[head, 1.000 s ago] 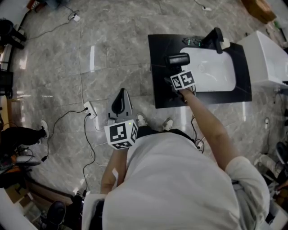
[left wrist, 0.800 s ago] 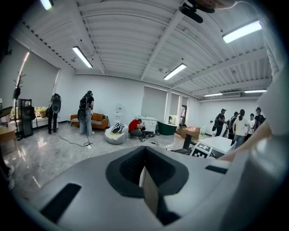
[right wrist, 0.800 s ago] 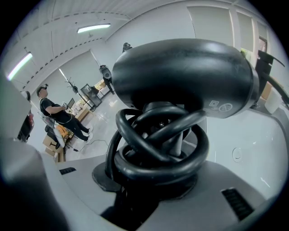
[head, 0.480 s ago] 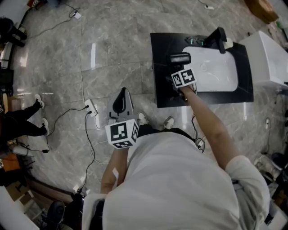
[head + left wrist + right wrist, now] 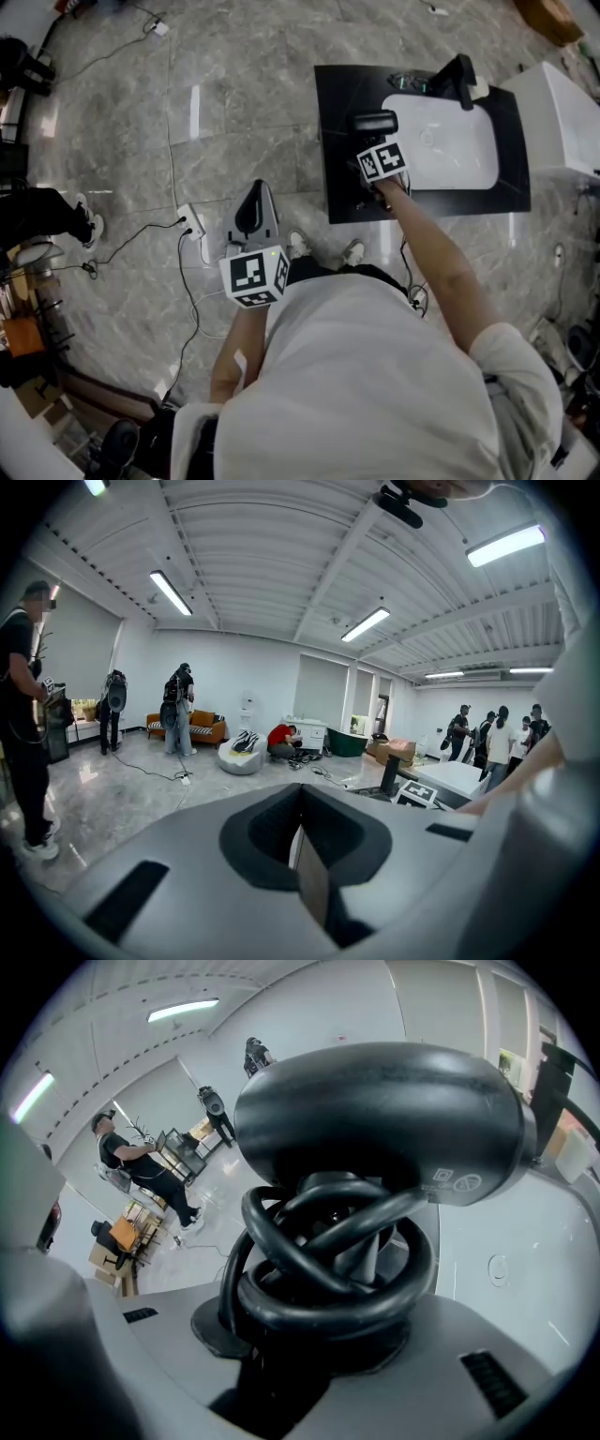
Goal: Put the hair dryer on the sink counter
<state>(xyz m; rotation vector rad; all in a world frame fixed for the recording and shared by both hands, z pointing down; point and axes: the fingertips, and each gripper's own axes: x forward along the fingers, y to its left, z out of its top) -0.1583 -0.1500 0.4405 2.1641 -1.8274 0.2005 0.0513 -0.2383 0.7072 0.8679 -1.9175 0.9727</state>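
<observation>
Right gripper (image 5: pixel 319 1335) stayed clenched on the hair dryer (image 5: pixel 375 1129) above the counter (image 5: pixel 337 202), apparently not yet down; left gripper (image 5: pixel 305 855) idled, pinched together, empty.

The right arm (image 5: pixel 433 258) is extended forward, and the right gripper (image 5: pixel 373 145) is pitched steeply downward, with its fingers clamped on the hair dryer (image 5: pixel 375 1129). The left gripper (image 5: pixel 305 874) is held near level beside the torso, with its fingers closed together and empty.

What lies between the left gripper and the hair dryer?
In the head view, only bare floor tiles and the black edge of the counter separate the left gripper from the hair dryer.
</observation>
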